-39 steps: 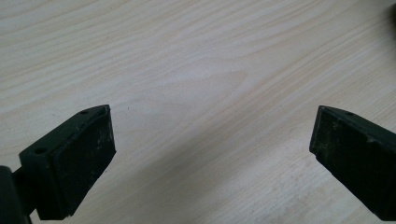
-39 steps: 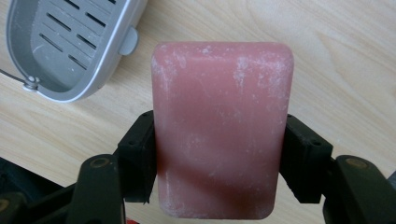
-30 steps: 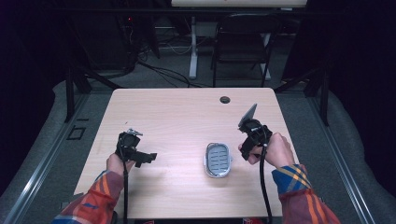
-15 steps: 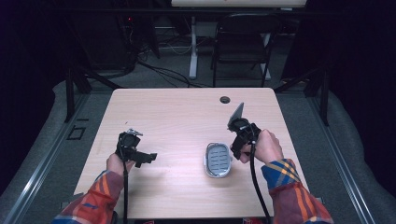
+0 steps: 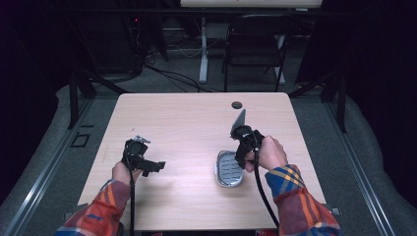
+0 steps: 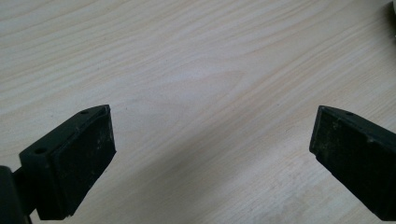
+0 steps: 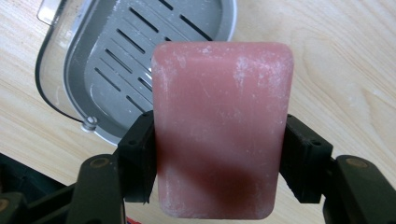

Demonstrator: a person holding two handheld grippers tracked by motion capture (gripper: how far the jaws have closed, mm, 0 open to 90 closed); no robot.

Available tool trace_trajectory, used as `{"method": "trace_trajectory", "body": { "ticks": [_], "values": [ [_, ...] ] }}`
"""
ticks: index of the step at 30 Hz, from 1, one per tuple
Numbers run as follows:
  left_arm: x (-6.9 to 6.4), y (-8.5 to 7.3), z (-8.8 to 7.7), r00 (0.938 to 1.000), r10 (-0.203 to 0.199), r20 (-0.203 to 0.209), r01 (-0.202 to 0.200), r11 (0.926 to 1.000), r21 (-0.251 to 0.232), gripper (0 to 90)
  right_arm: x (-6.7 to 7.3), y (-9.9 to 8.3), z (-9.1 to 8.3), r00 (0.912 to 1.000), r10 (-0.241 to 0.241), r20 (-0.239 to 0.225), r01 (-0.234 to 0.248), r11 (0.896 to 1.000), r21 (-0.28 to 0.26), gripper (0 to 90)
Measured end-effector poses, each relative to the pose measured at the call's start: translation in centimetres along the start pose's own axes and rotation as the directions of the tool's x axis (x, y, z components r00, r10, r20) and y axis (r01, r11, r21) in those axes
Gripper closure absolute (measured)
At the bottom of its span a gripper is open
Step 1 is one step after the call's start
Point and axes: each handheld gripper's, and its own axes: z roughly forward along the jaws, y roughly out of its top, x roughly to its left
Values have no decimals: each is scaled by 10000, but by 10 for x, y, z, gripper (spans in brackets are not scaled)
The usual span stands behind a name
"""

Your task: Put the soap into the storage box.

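Observation:
A pink bar of soap with white powdery marks is clamped between the two black jaws of my right gripper. Below and behind it lies a grey slotted soap dish on the wooden table. In the high view the right gripper hovers at the dish's right edge, with its grey plate pointing up. My left gripper rests on the left part of the table, and its jaws stand wide apart over bare wood.
The light wooden table has a small dark round hole near its far edge. A black chair and cables stand on the floor beyond the table. Dark floor surrounds all sides.
The right hand has moved left toward the soap dish, carrying the soap with it. The left gripper has stayed in place.

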Motion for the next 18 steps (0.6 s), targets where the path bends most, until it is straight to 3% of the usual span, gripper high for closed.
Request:
{"method": "trace_trajectory", "body": {
  "ticks": [2,6,15,18],
  "values": [
    [0,0,0,10000,-15,17,15,10000,29,1,2,2,3,9999,63,-97,-65,9999,-139,373],
    [0,0,0,10000,-10,29,10,10000,40,1,5,6,4,9999,-150,-11,150,9998,97,373],
    [0,0,1,10000,48,19,-49,10000,76,1,9,11,7,10000,-13,-60,13,10000,28,373],
    [0,0,1,10000,47,12,-47,10000,87,1,9,14,7,9997,-242,34,241,9994,261,373]
  ]
}}
